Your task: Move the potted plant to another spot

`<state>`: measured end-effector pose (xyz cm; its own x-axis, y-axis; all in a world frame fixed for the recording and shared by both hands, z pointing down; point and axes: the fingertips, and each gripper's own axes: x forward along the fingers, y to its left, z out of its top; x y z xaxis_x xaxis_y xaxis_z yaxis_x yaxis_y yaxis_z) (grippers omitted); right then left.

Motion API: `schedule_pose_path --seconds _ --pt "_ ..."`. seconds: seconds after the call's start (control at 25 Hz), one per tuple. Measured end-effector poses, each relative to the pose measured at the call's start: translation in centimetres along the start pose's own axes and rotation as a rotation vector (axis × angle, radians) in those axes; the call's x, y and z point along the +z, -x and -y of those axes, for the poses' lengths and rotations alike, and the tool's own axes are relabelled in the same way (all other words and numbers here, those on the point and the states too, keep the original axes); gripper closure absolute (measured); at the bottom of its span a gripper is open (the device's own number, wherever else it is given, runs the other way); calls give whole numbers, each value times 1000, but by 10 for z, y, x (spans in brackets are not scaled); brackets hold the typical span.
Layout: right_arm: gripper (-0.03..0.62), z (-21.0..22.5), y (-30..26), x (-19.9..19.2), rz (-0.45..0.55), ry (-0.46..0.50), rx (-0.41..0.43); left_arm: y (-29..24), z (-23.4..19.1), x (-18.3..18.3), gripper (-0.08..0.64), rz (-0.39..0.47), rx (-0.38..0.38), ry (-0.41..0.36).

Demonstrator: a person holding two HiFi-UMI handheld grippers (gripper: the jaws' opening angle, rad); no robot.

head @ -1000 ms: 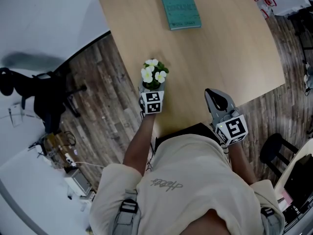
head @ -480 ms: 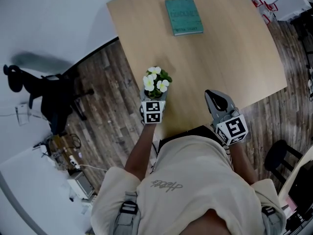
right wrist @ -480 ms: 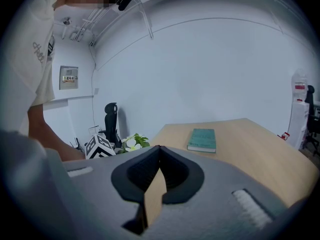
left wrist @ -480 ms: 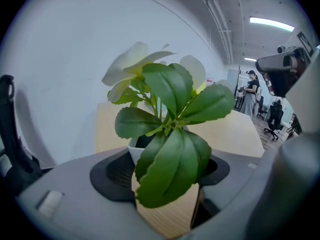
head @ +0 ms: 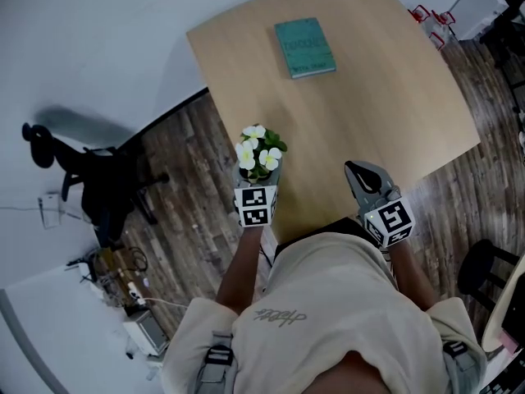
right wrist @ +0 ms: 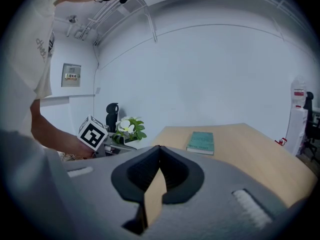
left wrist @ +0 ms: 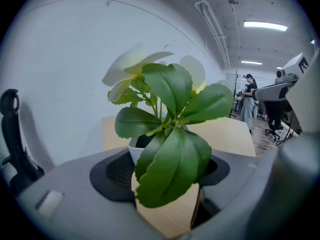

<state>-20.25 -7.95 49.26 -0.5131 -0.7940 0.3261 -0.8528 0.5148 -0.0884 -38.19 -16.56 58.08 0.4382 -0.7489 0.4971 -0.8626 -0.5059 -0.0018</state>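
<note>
Overhead, from the head view, the left gripper [head: 259, 180] has its jaws closed on the small white pot of the potted plant [head: 257, 151], whose white flowers and green leaves stand upright above it. The plant sits over the near left edge of the wooden counter [head: 385, 97], just beside the plank floor [head: 176, 179]; whether its base touches the wood cannot be made out. The right gripper [head: 358, 171] hovers over the counter's near edge, well apart from the plant. A teal book [head: 304, 47] lies flat toward the far side.

Up close, the left gripper view shows the left gripper [left wrist: 165, 170] with a dark pad on either side of the pot, pressing its walls. The potted plant [left wrist: 172, 154] fills the middle, and the counter [left wrist: 232, 134] shows behind the leaves.

Finally, in the right gripper view, the jaws of the right gripper [right wrist: 159, 150] meet at their tips with nothing between them. Beyond them the book [right wrist: 201, 142] rests on the counter [right wrist: 255, 151], and the potted plant [right wrist: 129, 128] appears at the counter's left end.
</note>
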Motion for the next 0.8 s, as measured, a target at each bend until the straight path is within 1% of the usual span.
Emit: schedule_pose_path --seconds 0.2,0.48,0.68,0.8 --pt "589 -2 7 -7 -11 9 -25 6 6 -2 210 17 -19 26" --pt "589 -1 16 -6 -17 21 -45 7 20 -6 210 19 -48 25" --pt "589 9 27 -7 -11 43 -60 5 25 -6 210 44 -33 0" --pt "589 20 35 -10 -10 42 -59 7 30 3 210 46 -15 -6"
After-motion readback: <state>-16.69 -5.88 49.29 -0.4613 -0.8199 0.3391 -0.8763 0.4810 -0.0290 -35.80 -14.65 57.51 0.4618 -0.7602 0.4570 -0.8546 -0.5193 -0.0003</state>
